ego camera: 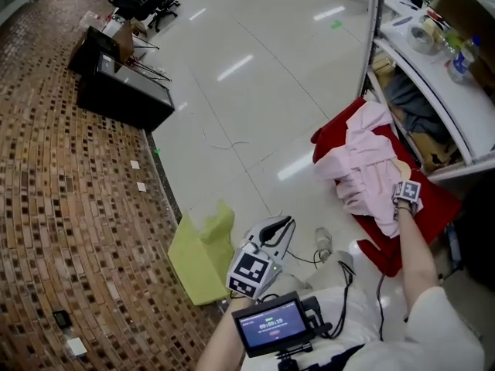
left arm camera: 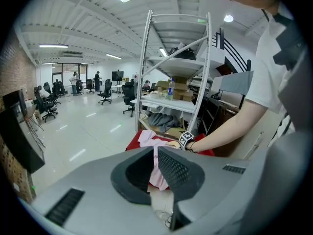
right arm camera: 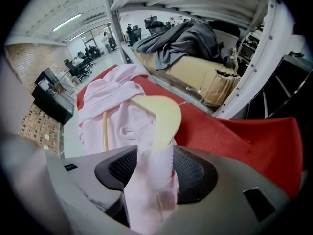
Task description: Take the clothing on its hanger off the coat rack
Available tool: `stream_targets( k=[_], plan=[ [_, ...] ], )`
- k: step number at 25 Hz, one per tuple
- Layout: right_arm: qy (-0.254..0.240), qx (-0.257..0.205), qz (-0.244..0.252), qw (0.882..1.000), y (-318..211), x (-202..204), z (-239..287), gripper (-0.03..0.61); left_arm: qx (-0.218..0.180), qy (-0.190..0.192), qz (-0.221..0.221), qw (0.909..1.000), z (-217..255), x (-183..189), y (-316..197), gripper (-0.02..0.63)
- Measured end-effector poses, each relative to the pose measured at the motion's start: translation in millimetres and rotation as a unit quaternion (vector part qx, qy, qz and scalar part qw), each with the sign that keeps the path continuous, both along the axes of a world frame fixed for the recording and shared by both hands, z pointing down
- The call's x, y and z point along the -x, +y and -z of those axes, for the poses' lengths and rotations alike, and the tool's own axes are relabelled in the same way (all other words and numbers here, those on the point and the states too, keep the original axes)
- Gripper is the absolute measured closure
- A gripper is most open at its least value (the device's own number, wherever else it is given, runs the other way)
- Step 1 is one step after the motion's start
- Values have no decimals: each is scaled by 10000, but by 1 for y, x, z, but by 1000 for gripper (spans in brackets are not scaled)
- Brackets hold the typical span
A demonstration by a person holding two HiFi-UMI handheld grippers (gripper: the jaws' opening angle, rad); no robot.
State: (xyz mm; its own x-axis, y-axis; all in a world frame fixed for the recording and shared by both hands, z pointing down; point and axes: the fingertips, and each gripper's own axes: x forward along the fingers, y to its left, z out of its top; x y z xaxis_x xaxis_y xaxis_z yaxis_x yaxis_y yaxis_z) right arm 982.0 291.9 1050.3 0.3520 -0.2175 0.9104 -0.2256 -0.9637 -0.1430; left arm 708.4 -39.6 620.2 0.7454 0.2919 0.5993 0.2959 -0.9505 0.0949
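Right gripper (right arm camera: 155,154) jaws stand wide, pale pink fabric garment (right arm camera: 122,116) slack between them; it stretches lengthwise away across red cloth (right arm camera: 234,136).

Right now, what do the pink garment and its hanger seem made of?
Pink garment: soft matte fabric, judging by its limp folds and creases. Hanger: rigid, smooth and cream-coloured, likely pale wood or plastic; the look leaves it open.

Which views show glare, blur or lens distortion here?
Head view: ceiling lights glare in streaks on the glossy floor. Left gripper view: fisheye bows the shelf rack, corners black. Right gripper view: the pink garment between the jaws is blurred; the hanger beyond looks sharper.
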Motion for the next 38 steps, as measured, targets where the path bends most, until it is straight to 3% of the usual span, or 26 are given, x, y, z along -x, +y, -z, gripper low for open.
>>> stream_targets(
  k=[5, 9, 12, 19, 25, 30, 34, 38],
  plan=[
    [742, -529, -213, 9956, -20, -8, 65, 311, 19, 178, -80, 9998, 4, -3, 0, 592],
    [1322, -879, 243, 9870, -56, 6, 147, 311, 35, 415, -21, 9991, 20, 4, -7, 592],
    [1935, -1220, 689, 9710, -94, 19, 232, 313, 74, 655, 89, 9978, 42, 16, -19, 592],
    [3213, -2273, 1574, 9057, -205, 91, 449, 327, 21, 1197, 520, 9914, 97, 73, -76, 592],
    [3867, -2771, 2634, 8392, -306, 202, 585, 357, -220, 2000, 1405, 9694, 166, 156, -154, 594],
    [4123, -2908, 3500, 7893, -394, 298, 652, 357, -225, 2379, 2123, 9476, 205, 246, -225, 594],
    [4213, -2875, 4143, 7538, -451, 363, 674, 373, -343, 2482, 2568, 9334, 215, 314, -274, 594],
    [4033, -2795, 4548, 7432, -499, 419, 671, 390, -383, 2548, 2934, 9206, 213, 373, -315, 594]
  ],
)
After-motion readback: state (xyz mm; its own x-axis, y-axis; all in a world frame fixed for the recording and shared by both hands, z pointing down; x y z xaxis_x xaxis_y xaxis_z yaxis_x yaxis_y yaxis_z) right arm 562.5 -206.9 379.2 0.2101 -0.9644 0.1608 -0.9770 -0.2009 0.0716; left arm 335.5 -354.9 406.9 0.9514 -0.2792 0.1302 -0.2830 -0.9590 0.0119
